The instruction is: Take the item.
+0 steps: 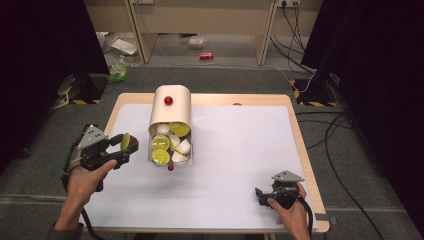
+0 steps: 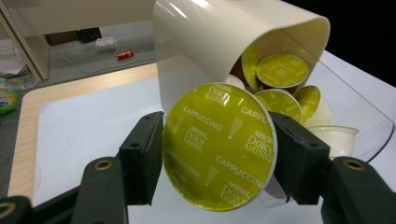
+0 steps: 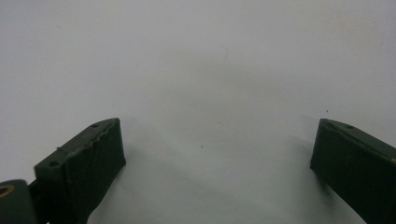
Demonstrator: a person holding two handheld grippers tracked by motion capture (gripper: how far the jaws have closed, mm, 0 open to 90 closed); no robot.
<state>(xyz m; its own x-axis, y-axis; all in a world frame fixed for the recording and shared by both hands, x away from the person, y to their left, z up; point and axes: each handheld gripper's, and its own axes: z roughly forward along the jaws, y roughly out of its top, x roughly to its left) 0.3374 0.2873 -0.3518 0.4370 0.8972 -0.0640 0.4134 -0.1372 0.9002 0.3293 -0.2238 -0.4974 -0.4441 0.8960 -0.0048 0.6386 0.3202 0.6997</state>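
**A:** What is the left hand-held gripper point(image 1: 123, 145) doing?

**B:** Its jaws are clamped on a green-lidded coffee capsule point(image 2: 218, 147). In the left gripper view the foil lid, printed with "Cappuccino", faces the camera, and one pad presses on the capsule's rim from each side. In the high view the capsule point(image 1: 126, 141) is seen edge-on, held above the counter point(image 1: 240, 150) just left of the dispenser.

**A:** Which dispenser?

**B:** A cream-coloured capsule holder point(image 1: 171, 112) lying near the middle of the counter, with a red knob point(image 1: 168, 100) on top and a clear tray at its open end. More capsules point(image 1: 169, 144) sit in that open end, some showing green lids and some their white cups. A small red bead point(image 1: 171, 168) lies at the front edge of the tray. From the left gripper view the held capsule is close in front of the holder's mouth point(image 2: 280, 70), not touching it as far as one can tell.

**A:** And the right hand-held gripper point(image 1: 260, 192)?

**B:** It rests low at the near right part of the counter, well apart from the holder. In the right gripper view its jaws stand wide apart with bare white surface point(image 3: 210, 93) between them, so it holds nothing.
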